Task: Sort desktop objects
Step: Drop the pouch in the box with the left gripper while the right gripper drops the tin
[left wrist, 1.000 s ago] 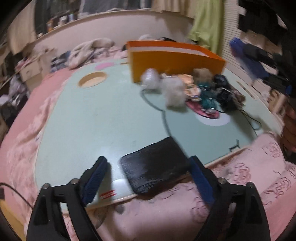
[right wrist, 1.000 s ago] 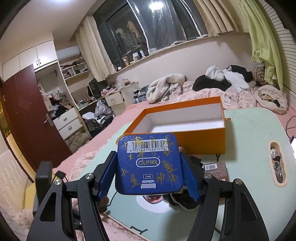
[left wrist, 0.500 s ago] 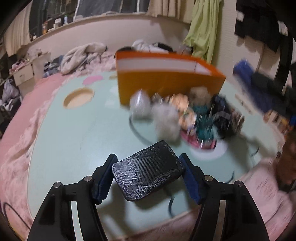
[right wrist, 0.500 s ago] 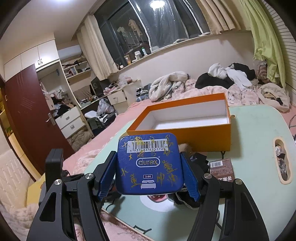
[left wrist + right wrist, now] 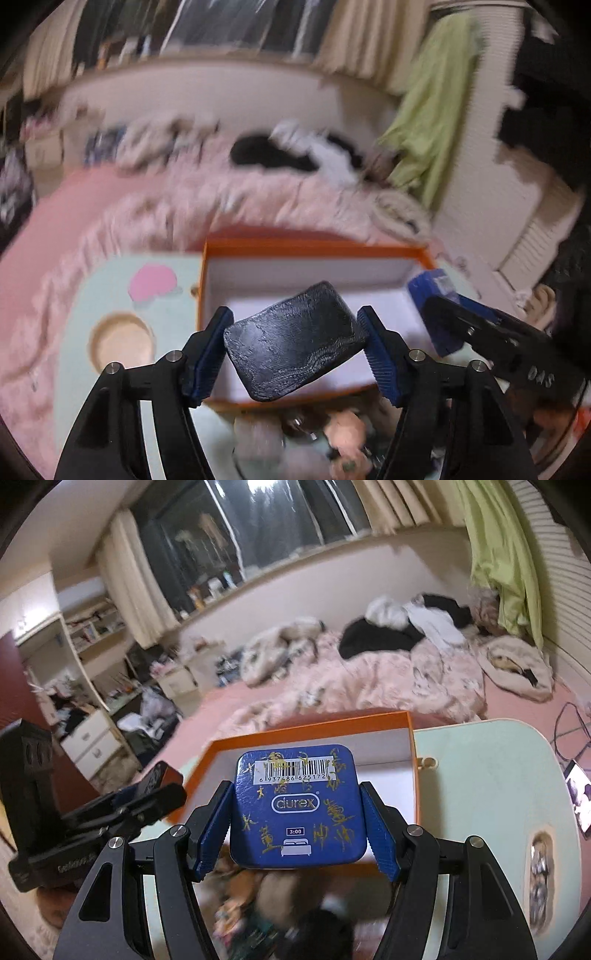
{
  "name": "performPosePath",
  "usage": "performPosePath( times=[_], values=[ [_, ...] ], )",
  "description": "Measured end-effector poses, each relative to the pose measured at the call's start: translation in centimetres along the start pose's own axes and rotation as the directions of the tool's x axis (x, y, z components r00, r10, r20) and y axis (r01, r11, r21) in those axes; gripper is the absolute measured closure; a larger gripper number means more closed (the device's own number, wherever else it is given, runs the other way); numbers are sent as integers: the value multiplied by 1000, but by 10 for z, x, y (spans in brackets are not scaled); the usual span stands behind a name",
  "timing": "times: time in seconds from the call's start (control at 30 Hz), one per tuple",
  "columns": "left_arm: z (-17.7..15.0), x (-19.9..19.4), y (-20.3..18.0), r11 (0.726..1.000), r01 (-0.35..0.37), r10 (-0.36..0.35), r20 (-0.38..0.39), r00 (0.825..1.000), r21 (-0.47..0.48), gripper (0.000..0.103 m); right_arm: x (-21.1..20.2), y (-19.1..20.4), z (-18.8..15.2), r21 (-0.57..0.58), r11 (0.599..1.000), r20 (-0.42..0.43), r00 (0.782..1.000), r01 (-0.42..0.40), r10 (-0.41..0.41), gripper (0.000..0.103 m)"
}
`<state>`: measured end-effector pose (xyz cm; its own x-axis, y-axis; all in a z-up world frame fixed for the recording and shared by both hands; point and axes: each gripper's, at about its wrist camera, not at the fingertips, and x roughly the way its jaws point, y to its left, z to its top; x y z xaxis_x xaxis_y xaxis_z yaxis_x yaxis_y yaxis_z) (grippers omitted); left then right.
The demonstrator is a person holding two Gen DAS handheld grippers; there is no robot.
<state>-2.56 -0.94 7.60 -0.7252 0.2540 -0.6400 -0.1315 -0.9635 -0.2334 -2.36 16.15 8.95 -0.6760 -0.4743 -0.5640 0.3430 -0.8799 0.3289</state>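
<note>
My left gripper (image 5: 294, 313) carries a black textured case (image 5: 295, 339), tilted, above the white inside of the open orange box (image 5: 314, 245). Its blue pads still touch both sides of the case while the jaws are opening. In the right wrist view my right gripper (image 5: 295, 788) is shut on a blue tin (image 5: 299, 812) with a barcode and gold writing, held over the near wall of the orange box (image 5: 332, 720). The left gripper (image 5: 155, 794) comes in from the left there. The blue tin (image 5: 424, 286) shows at the box's right end in the left wrist view.
The box stands at the far side of a pale green table (image 5: 480, 775) that lies on pink bedding. A blurred pile of small things (image 5: 277, 904) sits just in front of the box. A phone (image 5: 580, 797) and a slot cut-out (image 5: 541, 867) are at the right, a round cut-out (image 5: 122, 339) at the left.
The left gripper closed on the black case at the table's near edge, lifted it and carried it forward over the orange box. The right gripper moved closer to the box with the tin.
</note>
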Motion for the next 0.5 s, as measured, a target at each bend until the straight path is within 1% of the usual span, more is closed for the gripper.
performPosePath(
  times=[0.03,0.07,0.1,0.17,0.2,0.3,0.37,0.43,0.5],
  values=[
    [-1,6,2,1000,-9,9,22,1000,4,23,9,-3,0,6,1000,-36,999,27,-27,36],
    [-2,5,-2,999,-41,39,59,997,30,17,11,0,0,-31,998,-28,998,50,-51,34],
    [-4,5,-5,997,-57,52,72,996,57,14,12,4,0,-60,995,-24,996,81,-83,31],
    [-8,7,-10,993,-83,78,71,994,84,12,12,6,-3,-87,993,-28,996,78,-81,28],
    [-9,5,-10,993,-84,78,80,994,82,12,9,7,-5,-94,992,-15,996,85,-87,28],
    [-12,-8,-2,1000,-6,4,100,995,23,12,-4,5,-8,-74,993,16,996,88,-87,27],
    [-18,-28,4,999,41,-37,129,991,-25,11,-25,10,-11,-58,995,66,995,82,-79,27],
    [-27,-46,8,998,37,-30,148,989,-45,2,-46,17,-15,-55,996,107,992,69,-62,27],
    [-44,-62,7,999,12,-5,142,990,-47,1,-69,27,-27,-68,996,123,991,59,-51,20]
  ],
)
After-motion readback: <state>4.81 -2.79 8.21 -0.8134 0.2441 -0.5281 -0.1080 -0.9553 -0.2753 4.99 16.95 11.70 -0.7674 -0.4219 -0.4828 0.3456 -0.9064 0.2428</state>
